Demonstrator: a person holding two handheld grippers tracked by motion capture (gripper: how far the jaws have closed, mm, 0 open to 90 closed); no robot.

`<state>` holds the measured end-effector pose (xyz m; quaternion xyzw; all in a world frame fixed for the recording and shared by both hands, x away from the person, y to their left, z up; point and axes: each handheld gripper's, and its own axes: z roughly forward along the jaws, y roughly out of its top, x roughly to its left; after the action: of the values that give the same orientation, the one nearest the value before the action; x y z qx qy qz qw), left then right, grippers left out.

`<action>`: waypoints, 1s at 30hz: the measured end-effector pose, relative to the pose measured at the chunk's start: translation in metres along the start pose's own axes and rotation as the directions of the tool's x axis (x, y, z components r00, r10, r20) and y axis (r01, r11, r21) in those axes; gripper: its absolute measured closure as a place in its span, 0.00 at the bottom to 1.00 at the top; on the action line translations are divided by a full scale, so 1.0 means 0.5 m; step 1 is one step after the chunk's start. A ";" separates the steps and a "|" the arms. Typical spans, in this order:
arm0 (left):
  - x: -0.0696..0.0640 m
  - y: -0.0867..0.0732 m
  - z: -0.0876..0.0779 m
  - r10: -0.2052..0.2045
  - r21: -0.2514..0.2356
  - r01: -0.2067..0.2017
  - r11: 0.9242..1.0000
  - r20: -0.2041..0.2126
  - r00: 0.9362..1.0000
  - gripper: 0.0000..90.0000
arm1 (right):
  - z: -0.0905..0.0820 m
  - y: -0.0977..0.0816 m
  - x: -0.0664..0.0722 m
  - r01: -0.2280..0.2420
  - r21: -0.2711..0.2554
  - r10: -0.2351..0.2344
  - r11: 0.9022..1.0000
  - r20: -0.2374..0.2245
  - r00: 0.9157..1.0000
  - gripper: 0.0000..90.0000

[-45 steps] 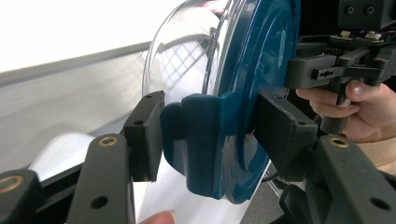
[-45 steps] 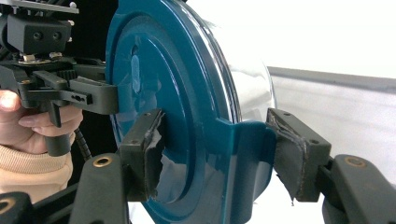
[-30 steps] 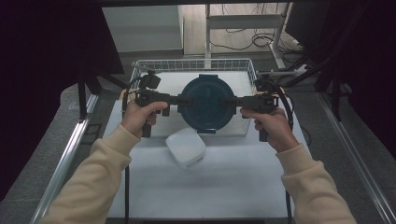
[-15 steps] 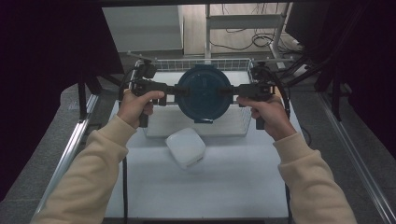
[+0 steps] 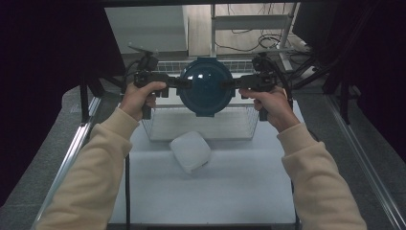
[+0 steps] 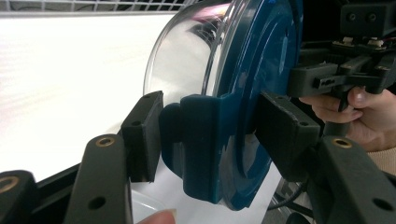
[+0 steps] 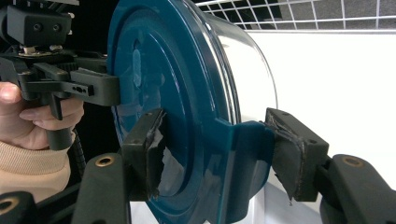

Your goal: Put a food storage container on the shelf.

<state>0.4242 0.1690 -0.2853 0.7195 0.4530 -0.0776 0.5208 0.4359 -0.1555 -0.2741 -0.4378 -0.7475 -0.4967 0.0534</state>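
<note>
A round clear glass container with a dark blue lid (image 5: 206,86) hangs in the air above the wire basket (image 5: 158,125), turned on its side. My left gripper (image 5: 184,82) is shut on the blue clip tab at its left edge, and my right gripper (image 5: 229,84) is shut on the tab opposite. In the left gripper view the pads of the left gripper (image 6: 212,130) press the tab and lid rim of the container (image 6: 247,70). In the right gripper view the right gripper (image 7: 219,149) clamps the other tab of the container (image 7: 163,70); one pad's (image 7: 156,154) covering is torn.
A white rounded-square tub (image 5: 190,151) lies on the white table (image 5: 230,187) just in front of the basket. Metal frame rails run along both table sides. Shelving and cables stand behind the basket.
Both hands have lifted the container together, up and away from the person, from low at the basket to above it. Both grips stay the same.
</note>
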 end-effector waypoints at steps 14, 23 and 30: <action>0.046 0.051 0.010 -0.011 0.013 0.011 1.000 0.006 1.000 0.48 | 0.032 0.050 -0.030 -0.011 0.021 0.011 1.000 -0.004 1.000 0.45; 0.084 0.069 0.029 -0.054 0.009 0.054 0.999 0.011 0.999 0.47 | 0.055 0.075 -0.055 -0.026 0.036 0.026 0.999 0.002 1.000 0.45; 0.118 0.071 0.044 -0.108 0.012 0.108 0.994 0.029 0.994 0.48 | 0.079 0.076 -0.082 -0.054 0.048 0.054 0.997 -0.005 0.999 0.45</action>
<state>0.4920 0.1829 -0.3055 0.6955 0.4830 -0.1186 0.5186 0.5020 -0.1445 -0.2885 -0.4550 -0.7468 -0.4785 0.0796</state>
